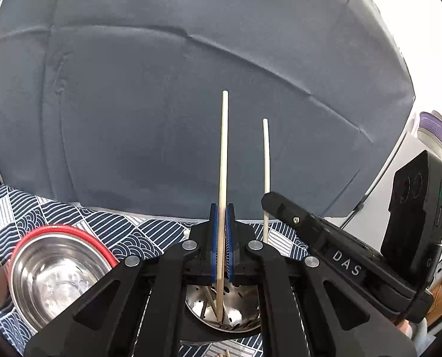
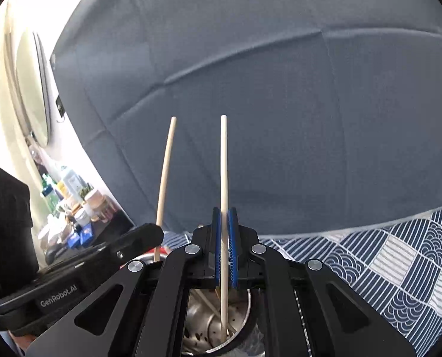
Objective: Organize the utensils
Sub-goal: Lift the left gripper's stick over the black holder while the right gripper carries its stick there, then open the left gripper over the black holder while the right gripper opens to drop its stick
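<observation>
Patterned worktop cloth (image 1: 107, 229), grey cushion (image 1: 191, 89) behind: chopsticks over perforated holder (image 1: 235, 300).
Left claw (image 1: 222, 247) clamps one chopstick (image 1: 223, 148), right claw (image 2: 226, 253) another (image 2: 223, 163); light, stiff, slippery, probably best pinched mid-shaft.

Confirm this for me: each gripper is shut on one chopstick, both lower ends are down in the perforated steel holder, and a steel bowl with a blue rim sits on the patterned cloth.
Not quite: the bowl's rim is red, not blue, as the left wrist view shows. The rest stands: the left gripper and right gripper are each shut on one chopstick, lower ends in the perforated steel holder, and the bowl sits on the patterned cloth.
</observation>
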Action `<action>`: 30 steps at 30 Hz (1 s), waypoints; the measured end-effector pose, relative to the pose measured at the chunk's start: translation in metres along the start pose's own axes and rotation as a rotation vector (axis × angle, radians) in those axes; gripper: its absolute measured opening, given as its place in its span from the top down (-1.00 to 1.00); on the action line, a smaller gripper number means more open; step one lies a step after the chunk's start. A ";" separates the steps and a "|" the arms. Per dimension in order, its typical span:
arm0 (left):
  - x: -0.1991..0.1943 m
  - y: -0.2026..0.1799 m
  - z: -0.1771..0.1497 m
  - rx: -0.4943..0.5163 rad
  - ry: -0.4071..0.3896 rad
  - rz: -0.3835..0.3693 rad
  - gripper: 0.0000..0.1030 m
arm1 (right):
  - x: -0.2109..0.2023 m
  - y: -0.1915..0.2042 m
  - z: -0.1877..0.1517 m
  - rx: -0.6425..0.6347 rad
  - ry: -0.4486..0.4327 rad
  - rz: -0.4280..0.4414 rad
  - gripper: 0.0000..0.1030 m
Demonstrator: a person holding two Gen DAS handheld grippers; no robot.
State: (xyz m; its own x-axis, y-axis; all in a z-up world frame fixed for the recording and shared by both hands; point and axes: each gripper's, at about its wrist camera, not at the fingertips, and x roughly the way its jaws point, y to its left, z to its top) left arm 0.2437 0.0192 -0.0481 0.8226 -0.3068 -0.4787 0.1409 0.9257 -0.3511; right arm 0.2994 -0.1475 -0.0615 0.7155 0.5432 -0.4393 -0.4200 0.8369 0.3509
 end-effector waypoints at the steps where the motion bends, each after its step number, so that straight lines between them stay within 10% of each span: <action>1: 0.000 -0.001 -0.005 0.017 -0.005 0.013 0.90 | 0.000 -0.001 -0.003 -0.006 0.005 -0.002 0.91; 11: -0.015 0.003 -0.025 0.061 0.013 0.042 0.84 | -0.016 0.009 -0.018 -0.077 0.038 -0.028 0.84; 25: -0.056 0.009 -0.028 0.027 0.053 0.089 0.13 | -0.057 0.017 -0.012 -0.077 0.032 -0.058 0.82; 30: -0.063 0.009 -0.039 0.016 0.086 0.102 -0.06 | -0.069 0.013 -0.020 -0.057 0.046 -0.063 0.40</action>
State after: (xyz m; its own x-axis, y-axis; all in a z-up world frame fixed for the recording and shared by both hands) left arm 0.1719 0.0383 -0.0527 0.7831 -0.2276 -0.5787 0.0679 0.9563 -0.2843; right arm 0.2328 -0.1726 -0.0430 0.7155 0.4909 -0.4970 -0.4071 0.8712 0.2744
